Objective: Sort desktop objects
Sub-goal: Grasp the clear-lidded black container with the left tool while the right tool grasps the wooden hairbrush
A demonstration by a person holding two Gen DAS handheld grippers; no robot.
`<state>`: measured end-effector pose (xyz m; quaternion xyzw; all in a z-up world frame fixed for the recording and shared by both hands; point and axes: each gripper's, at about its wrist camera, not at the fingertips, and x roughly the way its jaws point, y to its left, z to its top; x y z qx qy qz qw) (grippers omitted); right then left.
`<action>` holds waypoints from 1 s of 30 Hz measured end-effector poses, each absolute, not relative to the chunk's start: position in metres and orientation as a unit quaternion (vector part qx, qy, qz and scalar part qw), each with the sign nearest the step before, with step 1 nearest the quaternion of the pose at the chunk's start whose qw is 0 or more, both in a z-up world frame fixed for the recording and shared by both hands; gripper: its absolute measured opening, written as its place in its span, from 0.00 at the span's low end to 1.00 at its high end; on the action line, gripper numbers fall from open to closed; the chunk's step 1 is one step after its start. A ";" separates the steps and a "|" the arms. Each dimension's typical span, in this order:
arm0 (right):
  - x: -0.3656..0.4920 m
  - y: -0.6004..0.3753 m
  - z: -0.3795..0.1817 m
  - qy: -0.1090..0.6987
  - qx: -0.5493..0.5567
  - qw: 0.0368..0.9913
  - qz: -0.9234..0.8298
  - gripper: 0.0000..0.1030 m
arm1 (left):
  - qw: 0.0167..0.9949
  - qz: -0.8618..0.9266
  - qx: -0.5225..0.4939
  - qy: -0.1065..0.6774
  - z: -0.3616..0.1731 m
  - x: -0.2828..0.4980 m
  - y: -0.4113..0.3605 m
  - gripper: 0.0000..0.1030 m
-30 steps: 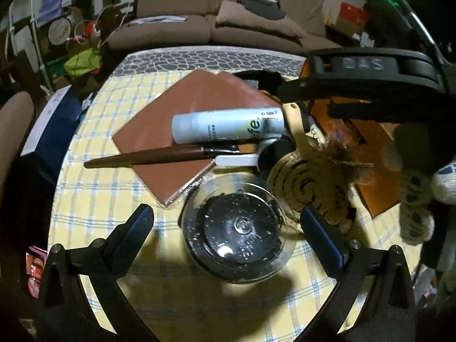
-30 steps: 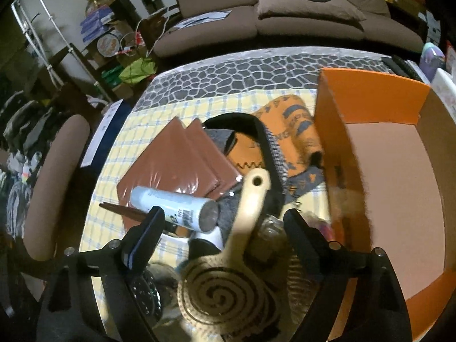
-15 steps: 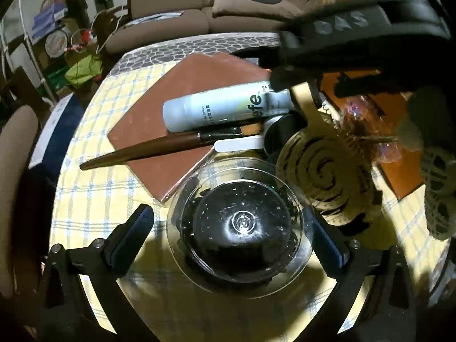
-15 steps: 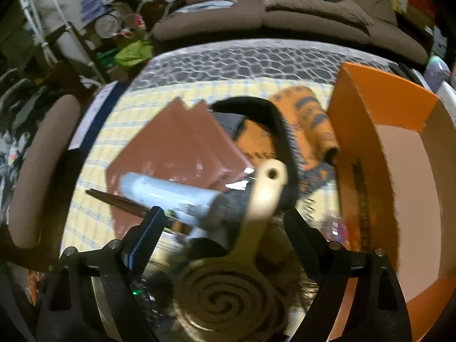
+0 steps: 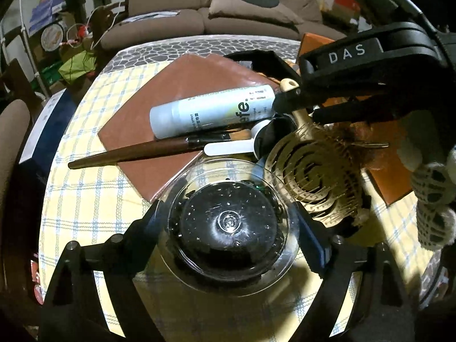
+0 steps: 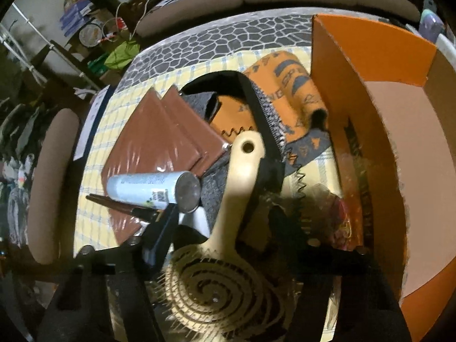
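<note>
Glass lid (image 5: 228, 225) — on the checked cloth, between our left gripper (image 5: 228, 216), jaws closing, pads apparently touching. Hairbrush (image 6: 228, 259) — handle between our right gripper (image 6: 222, 222), jaws closing; contact unclear. Both bound for sorting.

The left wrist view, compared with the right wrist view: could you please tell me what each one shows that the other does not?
Only the left wrist view shows the clear domed container between the closing left gripper, and a gloved hand. Only the right wrist view shows the orange box's inside and the orange patterned cloth. Both show the spiral hairbrush, the spray can, the brown notebooks and the checked tablecloth.
</note>
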<state>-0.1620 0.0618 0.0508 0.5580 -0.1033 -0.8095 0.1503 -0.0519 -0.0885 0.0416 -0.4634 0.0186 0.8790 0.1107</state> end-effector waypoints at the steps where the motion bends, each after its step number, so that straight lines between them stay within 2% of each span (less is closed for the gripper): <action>1: -0.162 0.060 0.050 -0.106 0.562 0.156 -0.806 0.44 | 0.112 0.879 -0.463 0.019 0.041 -0.052 -0.088 0.82; 7: -0.160 0.060 0.048 -0.102 0.567 0.163 -0.801 0.39 | 0.115 0.878 -0.464 0.016 0.041 -0.052 -0.088 0.82; 12: -0.160 0.061 0.046 -0.098 0.563 0.165 -0.804 0.44 | 0.106 0.878 -0.467 0.027 0.039 -0.055 -0.085 0.85; 13: -0.160 0.060 0.046 -0.099 0.561 0.168 -0.805 0.38 | 0.110 0.878 -0.466 0.024 0.039 -0.055 -0.085 0.82; 14: -0.160 0.060 0.048 -0.099 0.558 0.170 -0.806 0.20 | 0.114 0.878 -0.465 0.019 0.040 -0.055 -0.086 0.82; 24: -0.152 0.075 0.077 -0.165 0.521 0.212 -0.810 0.15 | 0.128 0.890 -0.437 -0.033 0.066 -0.046 -0.101 0.82; 26: -0.151 0.082 0.084 -0.192 0.508 0.227 -0.808 0.09 | 0.127 0.895 -0.427 -0.040 0.074 -0.043 -0.104 0.82; 30: -0.145 0.097 0.104 -0.229 0.480 0.252 -0.808 0.08 | 0.122 0.902 -0.410 -0.057 0.087 -0.040 -0.111 0.82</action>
